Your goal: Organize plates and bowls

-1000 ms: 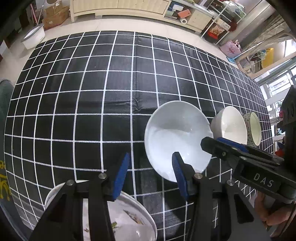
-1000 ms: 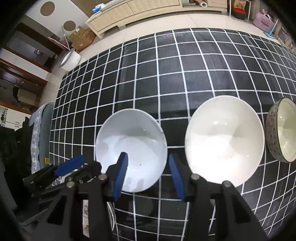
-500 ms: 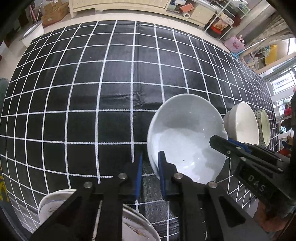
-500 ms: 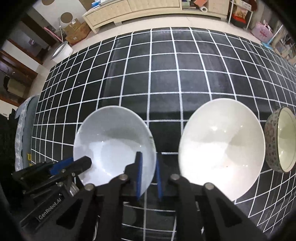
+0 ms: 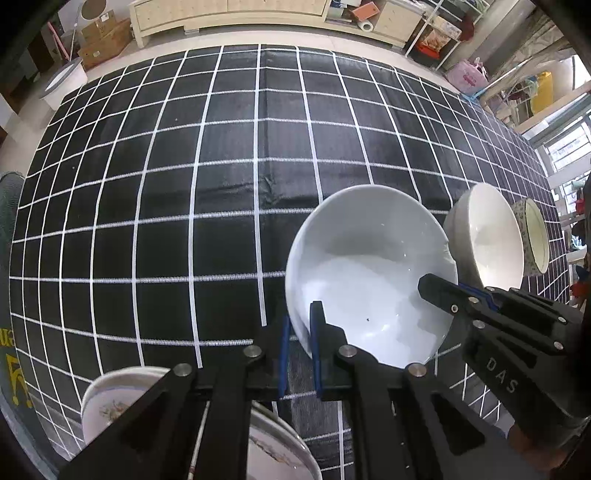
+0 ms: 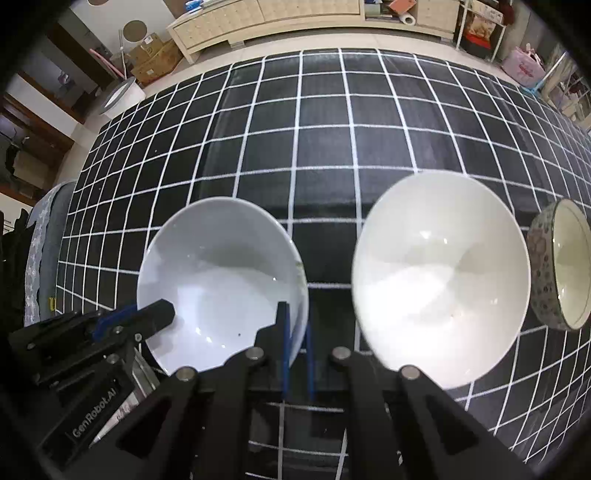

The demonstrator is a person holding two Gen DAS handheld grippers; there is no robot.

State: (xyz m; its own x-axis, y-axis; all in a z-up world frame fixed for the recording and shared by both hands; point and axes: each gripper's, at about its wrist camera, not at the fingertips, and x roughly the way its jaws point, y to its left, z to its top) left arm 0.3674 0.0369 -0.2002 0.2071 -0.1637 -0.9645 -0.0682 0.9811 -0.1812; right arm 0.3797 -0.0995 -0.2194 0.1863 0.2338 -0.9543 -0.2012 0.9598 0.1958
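A plain white bowl (image 5: pixel 369 273) (image 6: pixel 221 277) rests on the black grid tablecloth (image 5: pixel 221 184). My left gripper (image 5: pixel 300 328) is shut on the bowl's left rim, one blue pad inside and one outside. My right gripper (image 6: pixel 295 328) is shut on the opposite, right rim of the same bowl. Each gripper shows in the other's view: the right gripper (image 5: pixel 443 291) reaches in from the right, the left gripper (image 6: pixel 155 314) from the lower left. A second white bowl (image 6: pixel 439 280) (image 5: pixel 487 240) stands just right of the held one.
A patterned bowl (image 6: pixel 561 273) (image 5: pixel 532 236) sits at the far right. Stacked decorated plates (image 5: pixel 110 398) lie at the table's near left corner under my left gripper. Beyond the far table edge are a white bucket (image 5: pixel 62 81) and low cabinets (image 5: pixel 229 14).
Both grippers went from open to shut, each closing on a rim of the white bowl. The hands stayed nearly in place.
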